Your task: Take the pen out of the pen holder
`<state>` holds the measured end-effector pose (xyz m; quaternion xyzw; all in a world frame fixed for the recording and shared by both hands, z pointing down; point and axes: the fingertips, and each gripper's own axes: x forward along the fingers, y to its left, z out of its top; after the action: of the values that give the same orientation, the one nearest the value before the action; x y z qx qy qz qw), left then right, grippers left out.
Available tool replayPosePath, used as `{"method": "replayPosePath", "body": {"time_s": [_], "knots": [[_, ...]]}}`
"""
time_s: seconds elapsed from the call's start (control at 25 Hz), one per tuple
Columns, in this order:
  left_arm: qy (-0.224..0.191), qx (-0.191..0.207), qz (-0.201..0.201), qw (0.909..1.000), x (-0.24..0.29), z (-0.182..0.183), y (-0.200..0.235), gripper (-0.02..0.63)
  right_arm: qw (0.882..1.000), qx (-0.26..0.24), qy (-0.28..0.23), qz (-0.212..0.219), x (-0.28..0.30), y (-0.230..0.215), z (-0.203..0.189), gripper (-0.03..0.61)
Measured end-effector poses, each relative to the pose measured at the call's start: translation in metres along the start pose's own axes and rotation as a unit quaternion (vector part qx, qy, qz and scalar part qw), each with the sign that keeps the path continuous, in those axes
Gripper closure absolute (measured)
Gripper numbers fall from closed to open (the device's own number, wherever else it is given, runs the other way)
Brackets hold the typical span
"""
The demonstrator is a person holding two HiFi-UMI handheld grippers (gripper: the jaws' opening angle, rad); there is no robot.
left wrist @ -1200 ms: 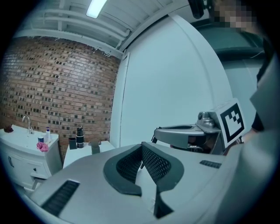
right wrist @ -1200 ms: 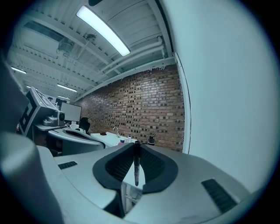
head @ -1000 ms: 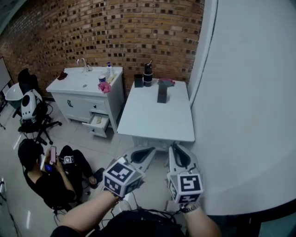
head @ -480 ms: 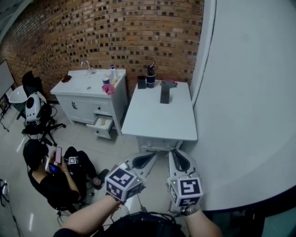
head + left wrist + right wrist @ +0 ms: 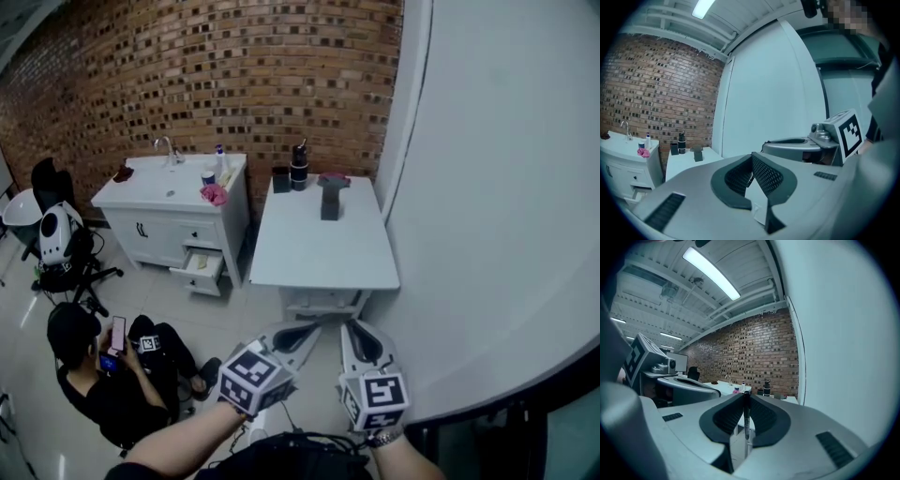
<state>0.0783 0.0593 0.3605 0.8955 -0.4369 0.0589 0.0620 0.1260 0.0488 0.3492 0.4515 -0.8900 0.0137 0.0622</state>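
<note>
- Pen (image 5: 746, 420) is gripped upright by the right gripper (image 5: 746, 399), well away from the far table (image 5: 323, 258); removal is judged done.
- Left gripper (image 5: 751, 158) is closed, empty.

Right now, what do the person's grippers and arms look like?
The left gripper and right gripper are light grey shells with black textured pads, each carrying a cube of black-and-white square markers. Forearms are sleeveless; a wristband sits on the right wrist.
</note>
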Motion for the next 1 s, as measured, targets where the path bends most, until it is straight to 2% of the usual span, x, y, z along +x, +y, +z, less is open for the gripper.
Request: {"method": "replayPosePath", "body": {"time_s": [0.36, 0.56, 1.0], "knots": [[-0.007, -0.009, -0.017, 0.9998, -0.023, -0.003, 0.016, 0.611, 1.000, -0.007, 0.008, -0.010, 0.002, 0.030, -0.001, 0.523], [-0.014, -0.010, -0.014, 0.9998, -0.028, -0.006, 0.023, 0.611, 1.000, -0.015, 0.013, -0.002, 0.002, 0.038, -0.005, 0.525], [-0.019, -0.017, 0.001, 0.9997, -0.027, 0.011, 0.022, 0.611, 1.000, -0.022, 0.014, 0.000, 0.001, 0.034, 0.005, 0.525]]}}
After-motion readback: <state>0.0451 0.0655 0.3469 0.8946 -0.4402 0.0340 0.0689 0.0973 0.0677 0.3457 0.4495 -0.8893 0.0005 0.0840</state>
